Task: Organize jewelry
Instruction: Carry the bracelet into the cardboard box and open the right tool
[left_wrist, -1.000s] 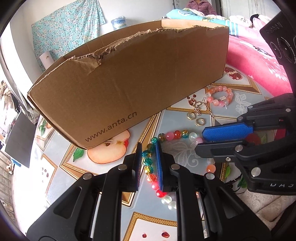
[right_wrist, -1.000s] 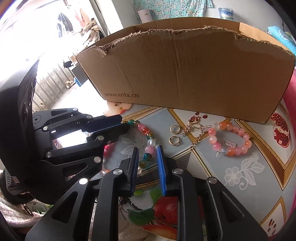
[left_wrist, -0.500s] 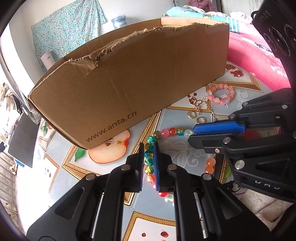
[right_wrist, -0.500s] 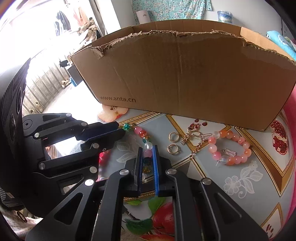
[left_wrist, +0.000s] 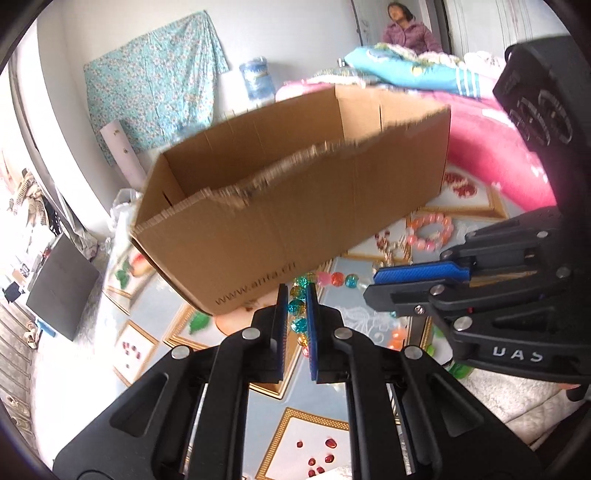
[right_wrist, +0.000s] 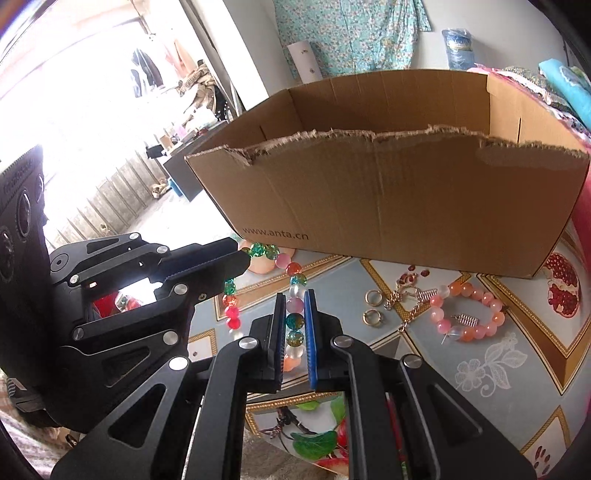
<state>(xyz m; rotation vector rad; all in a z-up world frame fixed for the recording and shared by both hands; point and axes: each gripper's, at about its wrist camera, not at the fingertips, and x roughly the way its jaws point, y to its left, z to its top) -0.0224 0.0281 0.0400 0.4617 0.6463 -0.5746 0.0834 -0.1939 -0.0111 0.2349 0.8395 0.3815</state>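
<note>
- Beads of a multicoloured necklace (right_wrist: 293, 295) sit clamped between the fingers of both grippers, the strand hanging between them above the fruit-patterned worktop (right_wrist: 517, 369)
- Left gripper (left_wrist: 295, 306) pinches the teal and gold stretch; right gripper (right_wrist: 294, 314) grips pink and teal beads
- Torn cardboard box (right_wrist: 388, 206) stands just behind, open-topped
- Pink bead bracelet (right_wrist: 469, 314), gold rings (right_wrist: 373, 297) and a chain lie beside it on the worktop

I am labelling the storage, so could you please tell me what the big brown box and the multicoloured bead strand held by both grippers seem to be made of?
Big brown box: corrugated cardboard, matte, going by its fluted, ragged torn rim. Multicoloured bead strand: probably glass or plastic, glossy, some beads translucent, some crackled.
</note>
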